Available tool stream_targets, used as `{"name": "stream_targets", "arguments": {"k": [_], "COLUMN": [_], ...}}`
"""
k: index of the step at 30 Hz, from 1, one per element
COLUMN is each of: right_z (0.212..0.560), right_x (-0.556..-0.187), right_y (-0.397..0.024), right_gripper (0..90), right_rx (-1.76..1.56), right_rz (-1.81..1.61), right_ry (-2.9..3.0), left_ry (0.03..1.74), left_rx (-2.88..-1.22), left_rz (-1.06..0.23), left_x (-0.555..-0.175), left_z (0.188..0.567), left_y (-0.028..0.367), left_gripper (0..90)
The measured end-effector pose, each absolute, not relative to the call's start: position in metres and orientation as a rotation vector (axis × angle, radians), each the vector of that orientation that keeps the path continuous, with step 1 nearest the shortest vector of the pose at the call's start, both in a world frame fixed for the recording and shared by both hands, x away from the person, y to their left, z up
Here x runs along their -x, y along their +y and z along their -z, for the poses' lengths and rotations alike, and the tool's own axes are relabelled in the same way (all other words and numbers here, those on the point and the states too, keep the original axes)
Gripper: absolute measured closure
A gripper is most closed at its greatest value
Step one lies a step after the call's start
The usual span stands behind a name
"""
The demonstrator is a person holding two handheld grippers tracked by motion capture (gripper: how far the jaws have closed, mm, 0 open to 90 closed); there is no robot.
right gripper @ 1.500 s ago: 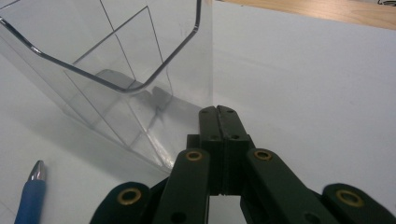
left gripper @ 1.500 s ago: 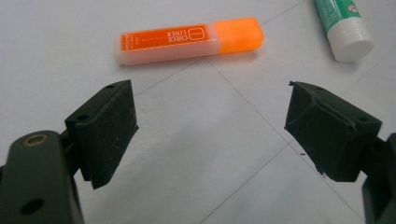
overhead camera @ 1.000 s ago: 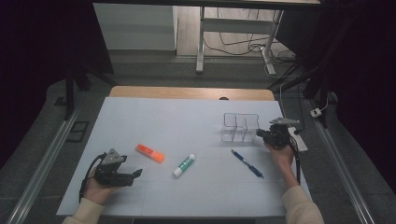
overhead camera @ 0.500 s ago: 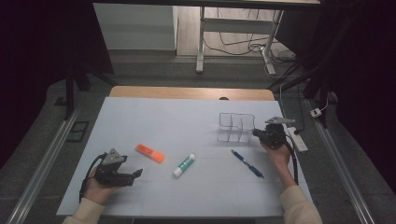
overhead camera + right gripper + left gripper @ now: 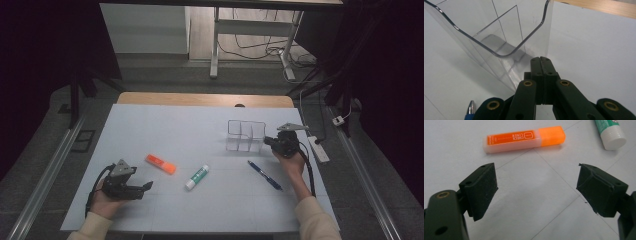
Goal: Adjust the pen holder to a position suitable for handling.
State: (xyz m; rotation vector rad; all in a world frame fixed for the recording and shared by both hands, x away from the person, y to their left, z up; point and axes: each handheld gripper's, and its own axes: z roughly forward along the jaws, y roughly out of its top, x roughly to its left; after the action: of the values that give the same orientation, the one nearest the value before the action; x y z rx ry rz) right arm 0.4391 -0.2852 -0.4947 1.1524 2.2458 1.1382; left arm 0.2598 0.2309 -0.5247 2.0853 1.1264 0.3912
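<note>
table lot: two hand-held grippers, clear organiser, loose stationery

left gripper (image 5: 142, 187): near the table's front edge, lying low over the white sheet (image 5: 170, 130); jaws wide apart, nothing between them, matt black pads (image 5: 482, 187) with a rough foam-like face. bare sheet in the gap and around it.

orange highlighter (image 5: 524, 138): flat rectangular bar, translucent cap end, printed label; lies just beyond the left gripper, apart from it.

glue stick (image 5: 197, 177): round tube, green-and-white body, white ribbed cap; beside the highlighter, mid-table, with bare sheet on every side.

blue pen (image 5: 264, 175): slim, lying slantwise near the person's right hand.

right gripper (image 5: 543, 62): jaws pressed together, holding nothing; tips at the foot of the organiser's outer wall, whether touching cannot be told.

clear plastic organiser (image 5: 499, 35): the piece being worked on; upright on the sheet's right half, thin glossy walls, curved top rim, inner dividers. open sheet behind it up to the wooden table edge (image 5: 200, 99).
</note>
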Motion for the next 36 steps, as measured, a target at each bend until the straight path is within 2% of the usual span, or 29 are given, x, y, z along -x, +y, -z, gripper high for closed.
{"name": "stream_targets", "arguments": {"k": [36], "right_z": [0.492], "right_x": [-0.448], "right_y": [-0.238], "right_gripper": [89.2], "right_rx": [-1.087], "right_rz": [-1.122], "right_ry": [2.326], "left_ry": [1.126], "left_rx": [-2.094], "left_rz": [-0.387], "left_x": [-0.260], "left_z": [0.526], "left_y": [0.231], "left_gripper": [16.5]}}
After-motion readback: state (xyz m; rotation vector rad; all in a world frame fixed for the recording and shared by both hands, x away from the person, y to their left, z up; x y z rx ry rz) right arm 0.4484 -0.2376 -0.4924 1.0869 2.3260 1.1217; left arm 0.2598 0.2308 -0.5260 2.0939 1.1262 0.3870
